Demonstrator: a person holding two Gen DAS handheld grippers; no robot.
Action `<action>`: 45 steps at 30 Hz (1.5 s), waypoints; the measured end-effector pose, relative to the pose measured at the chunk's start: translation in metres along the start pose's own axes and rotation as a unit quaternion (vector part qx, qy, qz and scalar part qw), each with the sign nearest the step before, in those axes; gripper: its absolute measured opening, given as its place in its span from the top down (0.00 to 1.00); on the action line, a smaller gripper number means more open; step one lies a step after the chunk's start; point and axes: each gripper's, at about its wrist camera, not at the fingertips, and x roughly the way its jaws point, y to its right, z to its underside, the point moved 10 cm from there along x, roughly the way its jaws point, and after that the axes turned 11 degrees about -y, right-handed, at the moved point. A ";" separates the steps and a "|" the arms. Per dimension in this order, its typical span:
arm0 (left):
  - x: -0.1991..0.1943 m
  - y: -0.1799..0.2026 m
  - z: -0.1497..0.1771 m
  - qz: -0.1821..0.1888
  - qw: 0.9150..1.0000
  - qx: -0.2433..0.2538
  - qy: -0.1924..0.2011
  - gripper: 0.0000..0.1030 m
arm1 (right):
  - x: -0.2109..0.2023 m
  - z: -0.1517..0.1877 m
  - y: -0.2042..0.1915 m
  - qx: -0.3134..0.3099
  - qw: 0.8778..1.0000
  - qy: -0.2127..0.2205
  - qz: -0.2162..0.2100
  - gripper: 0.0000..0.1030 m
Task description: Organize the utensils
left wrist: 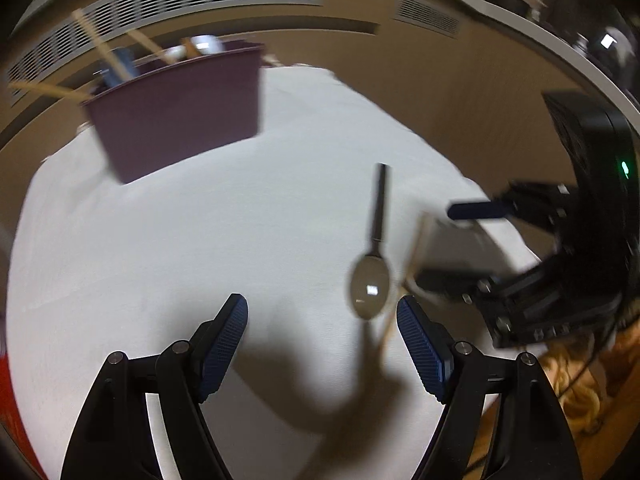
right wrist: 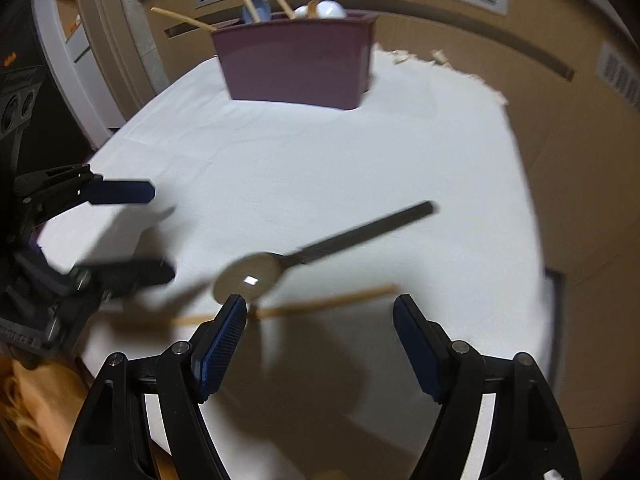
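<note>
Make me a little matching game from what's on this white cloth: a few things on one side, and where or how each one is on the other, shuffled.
Things:
1. spoon
2. wooden stick
3. maroon bin
4. right gripper

States:
A. stands at the far side, utensils poking out
B. open, holding nothing
C. lies flat, dark handle
D. lies flat, pale and thin

Pairs: 1-C, 2-D, 3-A, 4-B

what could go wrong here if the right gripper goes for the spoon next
1. The spoon lies close beside a wooden stick; the open right gripper could catch both, or knock the stick off the cloth.
2. The left gripper, also open, hovers near the spoon's bowl, so the two could collide.
3. The bin already holds several utensils, so dropping in another could snag.
</note>
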 end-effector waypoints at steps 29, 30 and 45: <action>0.011 -0.056 -0.004 -0.086 0.993 -0.083 -0.002 0.86 | 0.004 0.004 0.007 0.009 1.000 0.001 0.000 0.27; 0.009 -0.063 -0.002 -0.092 0.991 -0.093 -0.001 0.86 | 0.006 0.003 0.003 0.014 1.000 -0.004 -0.007 0.27; -0.018 -0.105 0.020 -0.105 0.981 -0.162 0.011 0.77 | 0.035 -0.013 -0.045 -0.012 0.999 -0.044 0.026 0.23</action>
